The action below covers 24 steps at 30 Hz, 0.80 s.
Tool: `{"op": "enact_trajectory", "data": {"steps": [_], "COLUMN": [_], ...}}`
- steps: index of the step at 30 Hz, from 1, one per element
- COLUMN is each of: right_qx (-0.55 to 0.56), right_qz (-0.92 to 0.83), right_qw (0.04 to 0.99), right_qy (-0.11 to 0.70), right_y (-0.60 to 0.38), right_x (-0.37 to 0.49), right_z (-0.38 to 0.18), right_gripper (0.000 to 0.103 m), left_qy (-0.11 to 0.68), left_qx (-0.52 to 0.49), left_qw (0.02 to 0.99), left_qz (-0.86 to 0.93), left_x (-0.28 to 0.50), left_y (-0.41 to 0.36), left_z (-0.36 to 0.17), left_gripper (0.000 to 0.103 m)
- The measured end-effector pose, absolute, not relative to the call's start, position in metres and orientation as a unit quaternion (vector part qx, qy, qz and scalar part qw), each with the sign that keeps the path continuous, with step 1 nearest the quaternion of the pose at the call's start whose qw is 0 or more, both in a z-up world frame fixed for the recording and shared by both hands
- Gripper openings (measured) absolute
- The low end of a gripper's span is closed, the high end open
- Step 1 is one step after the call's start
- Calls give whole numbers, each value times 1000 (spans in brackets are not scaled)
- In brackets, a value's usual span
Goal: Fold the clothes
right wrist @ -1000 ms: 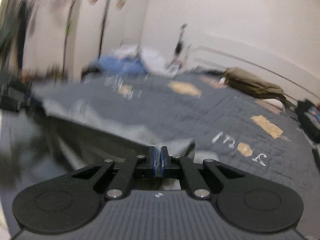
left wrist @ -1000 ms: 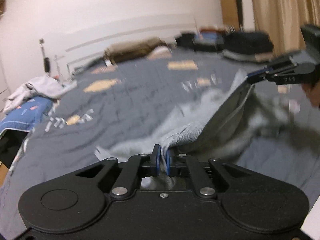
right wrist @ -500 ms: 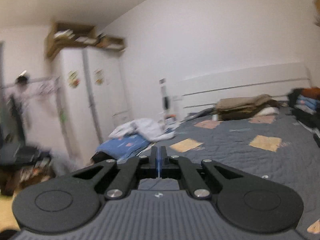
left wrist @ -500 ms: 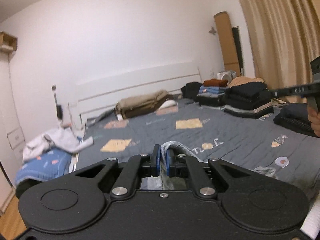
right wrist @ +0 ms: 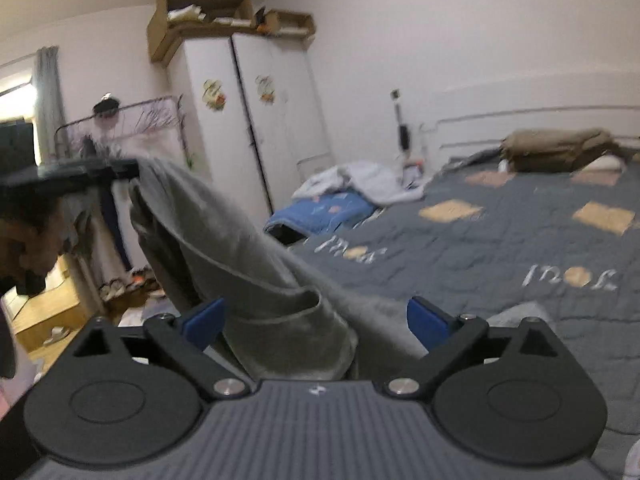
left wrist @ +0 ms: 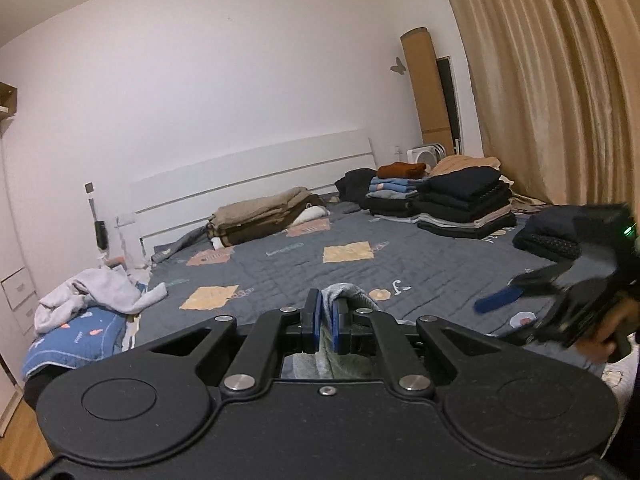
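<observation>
My left gripper (left wrist: 326, 326) pinches the grey garment (right wrist: 248, 264); my right gripper (right wrist: 316, 320), just opened, stands spread around a fold. Next I should regrip a corner.

A grey patterned quilt (left wrist: 280, 276) covers the bed, with a white headboard (left wrist: 256, 184) behind it. A tan curtain (left wrist: 560, 80) hangs on the right, and a white wardrobe (right wrist: 248, 120) carries cardboard boxes (right wrist: 208, 12) on top.

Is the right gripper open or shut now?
Open. The right gripper has just been opening; its blue pads stand wide apart, and the grey garment lies loose between them.
</observation>
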State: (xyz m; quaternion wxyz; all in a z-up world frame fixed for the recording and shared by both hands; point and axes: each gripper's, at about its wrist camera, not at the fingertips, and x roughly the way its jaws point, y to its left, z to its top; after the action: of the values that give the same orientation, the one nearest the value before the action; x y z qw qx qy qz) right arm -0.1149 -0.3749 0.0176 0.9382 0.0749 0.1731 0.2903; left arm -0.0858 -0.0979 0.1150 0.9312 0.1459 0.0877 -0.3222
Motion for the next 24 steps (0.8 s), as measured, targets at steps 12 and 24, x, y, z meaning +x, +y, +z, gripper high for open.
{"op": "enact_trajectory", "data": {"steps": [12, 24], "right_qx": [70, 87], "right_qz": [365, 376], "right_qw": [897, 883], "right_qy": [239, 268], "right_y": [-346, -333], "right_x": [-50, -37], "right_z": [-31, -50], "right_gripper": [97, 88], "left_qy": [106, 125], "left_qx": [143, 150], "left_qw": [929, 928], "left_qz": [-324, -318], "left_x": [-80, -72], "left_y": [-99, -96], "left_z": [109, 99], "left_gripper": [6, 6]}}
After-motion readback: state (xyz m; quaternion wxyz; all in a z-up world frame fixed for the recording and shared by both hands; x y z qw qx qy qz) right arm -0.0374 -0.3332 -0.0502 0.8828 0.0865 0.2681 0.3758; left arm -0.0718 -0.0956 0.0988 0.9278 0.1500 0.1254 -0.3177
